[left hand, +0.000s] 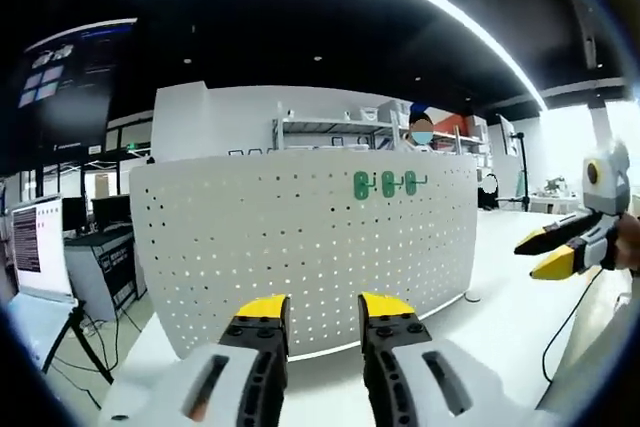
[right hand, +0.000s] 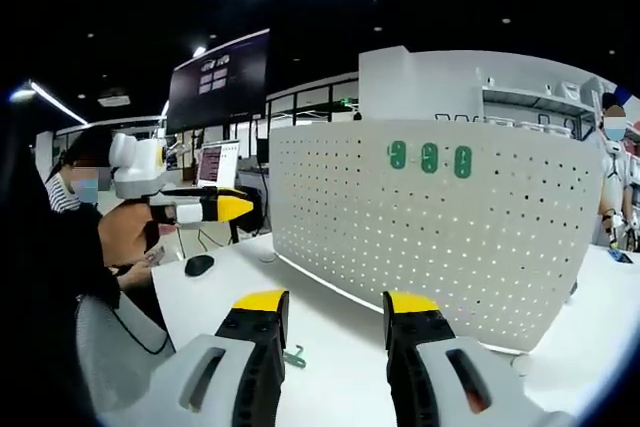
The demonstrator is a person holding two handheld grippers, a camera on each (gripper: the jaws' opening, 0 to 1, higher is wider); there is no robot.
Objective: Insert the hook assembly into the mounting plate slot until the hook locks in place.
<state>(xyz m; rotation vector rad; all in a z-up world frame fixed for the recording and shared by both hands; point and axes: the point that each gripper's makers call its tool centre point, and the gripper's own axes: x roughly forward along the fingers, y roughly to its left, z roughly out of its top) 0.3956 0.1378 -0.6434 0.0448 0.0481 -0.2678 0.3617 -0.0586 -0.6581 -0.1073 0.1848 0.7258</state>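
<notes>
A white perforated mounting plate point(left hand: 300, 247) point(right hand: 430, 237) stands upright on the white table. Three green hooks point(left hand: 386, 184) point(right hand: 430, 158) sit side by side near its top edge. A small green hook piece point(right hand: 293, 356) lies on the table just right of my right gripper's left jaw. My left gripper point(left hand: 325, 309) is open and empty, pointing at the plate's lower part. My right gripper point(right hand: 335, 302) is open and empty, a short way in front of the plate. The right gripper point(left hand: 553, 250) comes in from the right of the left gripper view, and the left gripper point(right hand: 232, 208) shows held up at the left.
A black mouse point(right hand: 199, 264) lies on the table's point(right hand: 330, 342) left part, near a person's hand. Monitors point(right hand: 218, 77) and a tripod-mounted screen point(left hand: 40, 247) stand beyond the table's edge. A cable point(left hand: 565, 322) runs over the table at right. People stand behind the plate.
</notes>
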